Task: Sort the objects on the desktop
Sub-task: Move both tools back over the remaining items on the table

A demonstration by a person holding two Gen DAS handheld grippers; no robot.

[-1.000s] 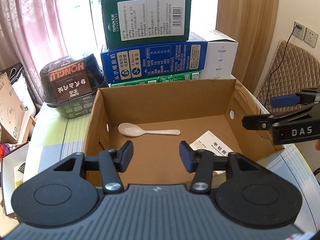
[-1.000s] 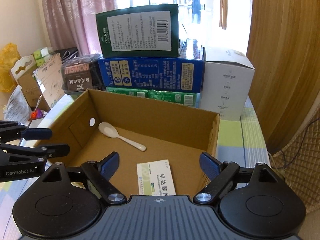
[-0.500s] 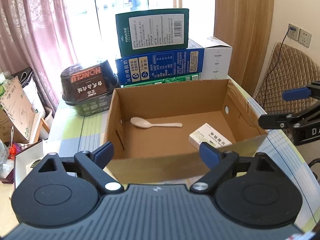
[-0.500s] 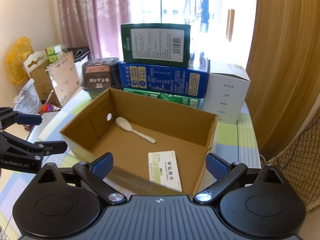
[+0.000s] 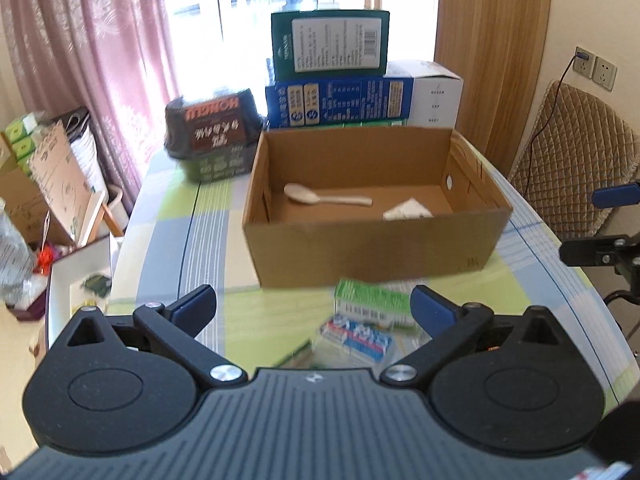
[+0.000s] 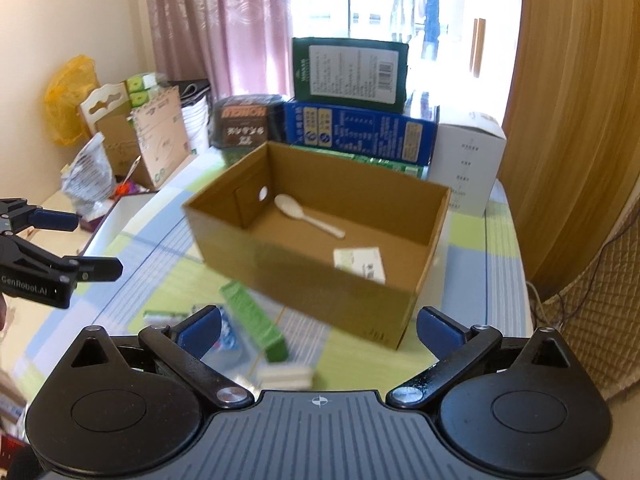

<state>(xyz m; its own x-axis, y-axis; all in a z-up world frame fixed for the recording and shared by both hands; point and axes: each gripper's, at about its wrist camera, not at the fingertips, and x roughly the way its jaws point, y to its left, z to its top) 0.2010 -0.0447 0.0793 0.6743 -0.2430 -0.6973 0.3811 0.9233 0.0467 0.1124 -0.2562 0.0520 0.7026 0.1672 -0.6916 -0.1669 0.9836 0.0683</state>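
Checked green-blue tablecloth (image 5: 168,240), pink curtain (image 5: 80,40) behind. Brown cardboard box (image 5: 372,248) holds white plastic spoon (image 5: 324,198), white medicine carton (image 6: 360,262). Left gripper (image 5: 312,308), right gripper (image 6: 318,326): jaws just opened wide, nothing gripped.

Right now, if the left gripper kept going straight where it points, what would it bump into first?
Probably the green packet lying on the table between the open left gripper and the cardboard box; blur makes depth uncertain.

Pink curtain (image 5: 92,60), quilted chair (image 5: 576,160), perhaps a wall socket (image 5: 594,67).
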